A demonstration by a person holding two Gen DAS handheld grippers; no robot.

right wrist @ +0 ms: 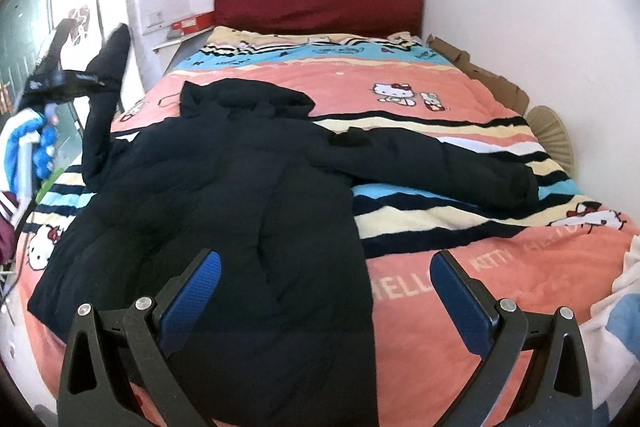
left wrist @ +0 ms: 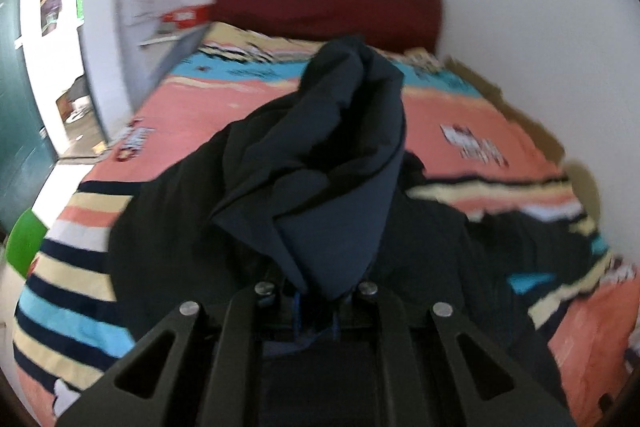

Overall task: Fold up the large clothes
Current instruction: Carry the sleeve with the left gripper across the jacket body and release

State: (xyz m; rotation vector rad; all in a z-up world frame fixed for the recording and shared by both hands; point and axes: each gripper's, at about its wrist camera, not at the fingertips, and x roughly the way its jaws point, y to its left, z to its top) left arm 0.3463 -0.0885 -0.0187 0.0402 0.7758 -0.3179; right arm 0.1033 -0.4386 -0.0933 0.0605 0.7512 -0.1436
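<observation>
The black padded coat [right wrist: 224,187] lies spread on the striped bed [right wrist: 460,95], hood toward the red headboard [right wrist: 318,1], one sleeve [left wrist: 320,163] lifted off the left edge, pinched in the left claw [left wrist: 318,307]. The right claw [right wrist: 326,287] hovers spread above the coat's hem

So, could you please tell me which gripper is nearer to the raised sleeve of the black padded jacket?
The left. The left gripper is shut on the raised sleeve, holding it up at the bed's left side. The right gripper hangs open over the jacket's lower body, well away.
</observation>
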